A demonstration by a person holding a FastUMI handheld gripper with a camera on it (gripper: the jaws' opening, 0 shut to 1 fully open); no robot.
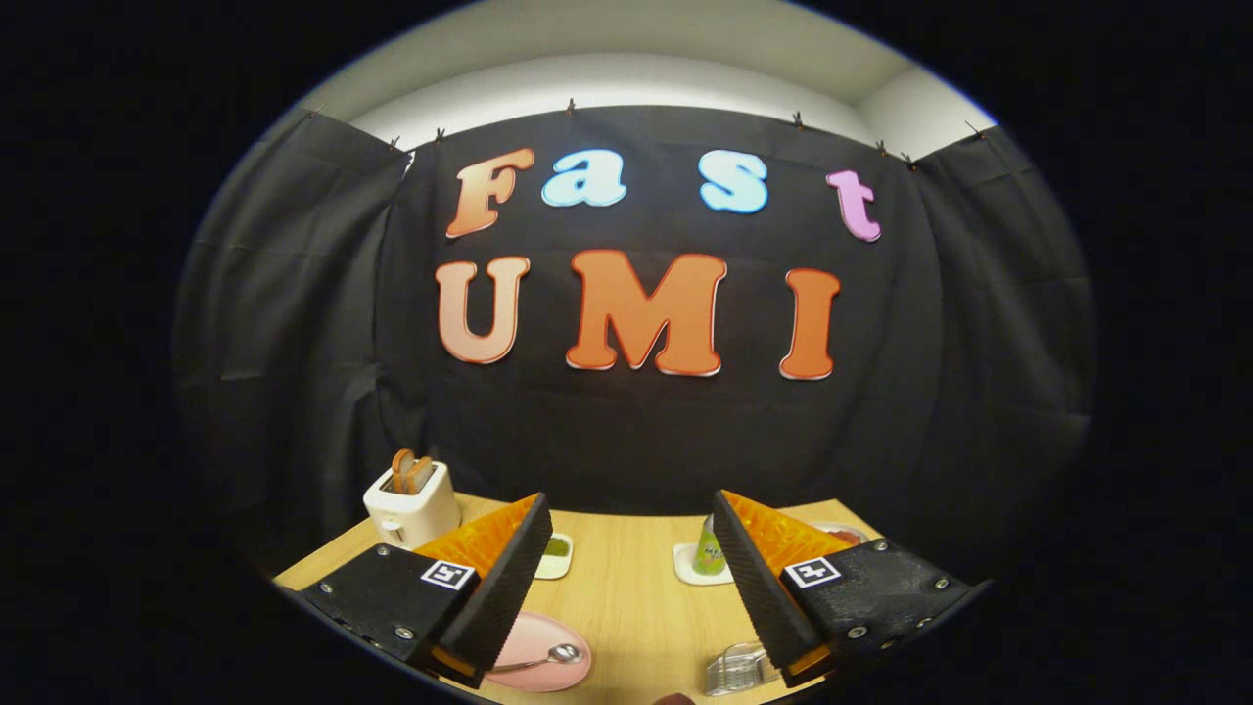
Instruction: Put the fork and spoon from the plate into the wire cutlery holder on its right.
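Note:
My gripper (pixel 631 519) is open, held high above a wooden table (pixel 626 597) with nothing between its fingers. Below the left finger lies a pink plate (pixel 548 651), partly covered by that finger. A metal spoon (pixel 543 659) rests on the plate, bowl toward the right. The fork is hidden or too small to make out. To the plate's right, beneath the right finger, stands the wire cutlery holder (pixel 739 669), partly hidden by that finger.
A white toaster (pixel 411 501) with bread slices stands at the table's back left. A small white dish with something green (pixel 555 554) and a green can on a white coaster (pixel 707 556) sit farther back. Another dish (pixel 847 534) peeks out behind the right finger.

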